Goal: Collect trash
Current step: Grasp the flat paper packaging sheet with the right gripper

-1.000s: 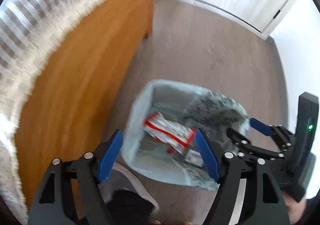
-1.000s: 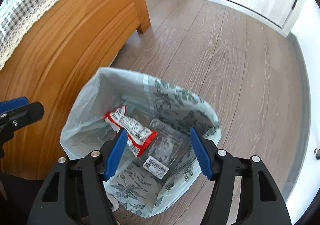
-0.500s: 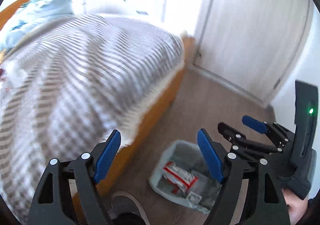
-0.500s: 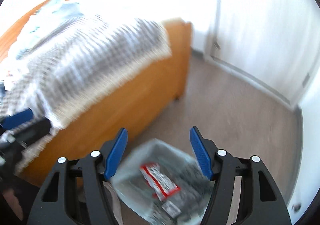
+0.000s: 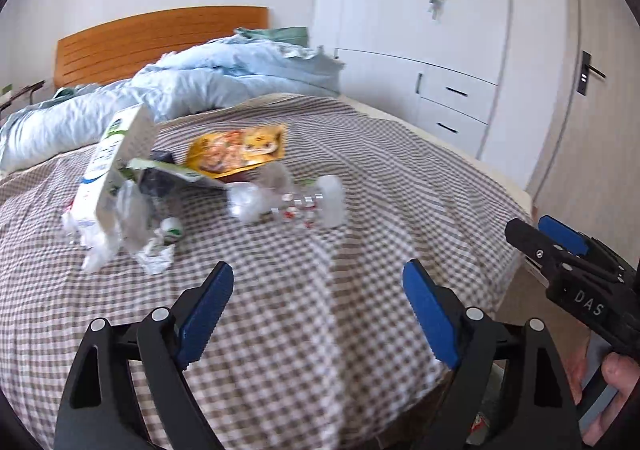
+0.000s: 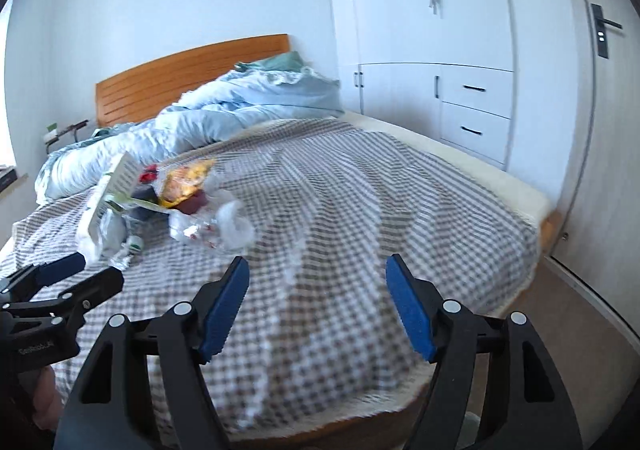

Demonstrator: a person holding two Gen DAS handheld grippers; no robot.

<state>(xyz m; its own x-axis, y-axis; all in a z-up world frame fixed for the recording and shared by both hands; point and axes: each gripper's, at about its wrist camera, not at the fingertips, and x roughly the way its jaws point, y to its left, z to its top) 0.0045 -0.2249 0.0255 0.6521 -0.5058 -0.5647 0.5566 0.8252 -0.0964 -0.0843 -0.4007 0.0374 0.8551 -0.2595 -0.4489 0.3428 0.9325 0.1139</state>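
Observation:
A pile of trash lies on the checked bedspread (image 5: 304, 314): a white and green carton (image 5: 116, 165), an orange snack pouch (image 5: 240, 147), a clear plastic wrapper with red print (image 5: 296, 201) and crumpled white plastic (image 5: 132, 242). The pile also shows in the right wrist view, with the carton (image 6: 106, 197), the pouch (image 6: 186, 177) and the wrapper (image 6: 212, 228). My left gripper (image 5: 318, 314) is open and empty, short of the pile. My right gripper (image 6: 318, 306) is open and empty, to the right of the pile. The trash bag is out of view.
A rumpled light blue duvet (image 5: 192, 89) and the wooden headboard (image 5: 160, 37) are at the far end of the bed. White wardrobes with drawers (image 6: 460, 89) stand along the right. Wood floor (image 6: 576, 322) shows past the bed's right edge.
Both grippers have swung up from the trash bag on the floor to face the bed top and the trash pile. Both stayed open.

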